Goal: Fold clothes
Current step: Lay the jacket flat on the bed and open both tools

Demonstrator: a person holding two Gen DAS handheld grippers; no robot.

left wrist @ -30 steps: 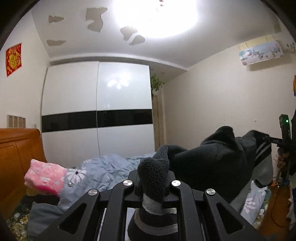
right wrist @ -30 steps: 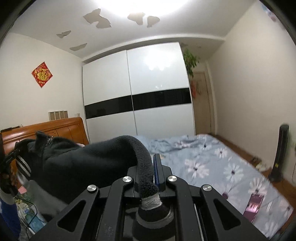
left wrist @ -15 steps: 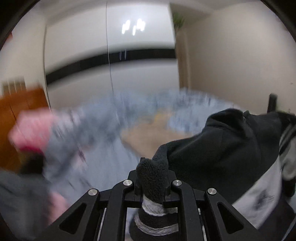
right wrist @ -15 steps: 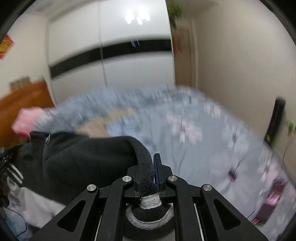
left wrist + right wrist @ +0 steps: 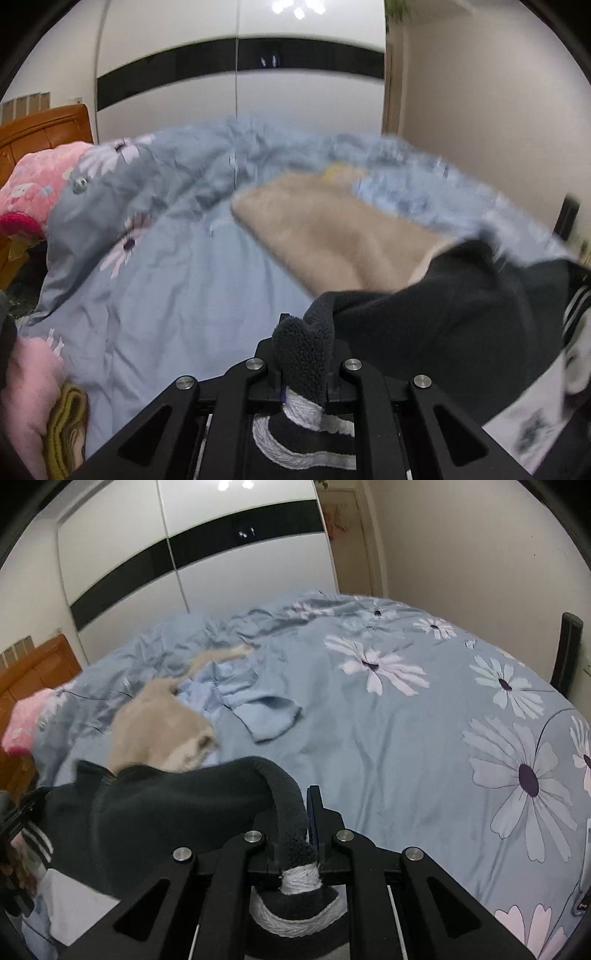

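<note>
Gripping 1 edge of the dark fleece (image 5: 454, 332), the left gripper (image 5: 303, 365) is clenched on a fold of pile that bulges up between its jaws, with the white-striped hem bunched just behind them. The right gripper (image 5: 295, 843) is likewise clamped on the opposite edge of the fleece (image 5: 159, 812), a thick band of which arches up and over into its jaws. Held at these 2 points, the garment hangs stretched between the grippers above the bed (image 5: 424, 746), its grey-white lower panel (image 5: 532, 417) drooping beneath; such a paired hold probably serves to spread the piece flat before it is laid down for folding. Both cameras tilt downward toward the bedding, which suggests the lay-down is near. Beyond the fleece, a beige garment (image 5: 332, 236) and a pale blue shirt (image 5: 258, 705) lie loose on the flowered quilt, near the likely landing area, so the fleece may overlap them. Farther out stand a pink pillow (image 5: 40, 181), the wooden headboard (image 5: 40, 125) and the wardrobe (image 5: 184, 554).
</note>
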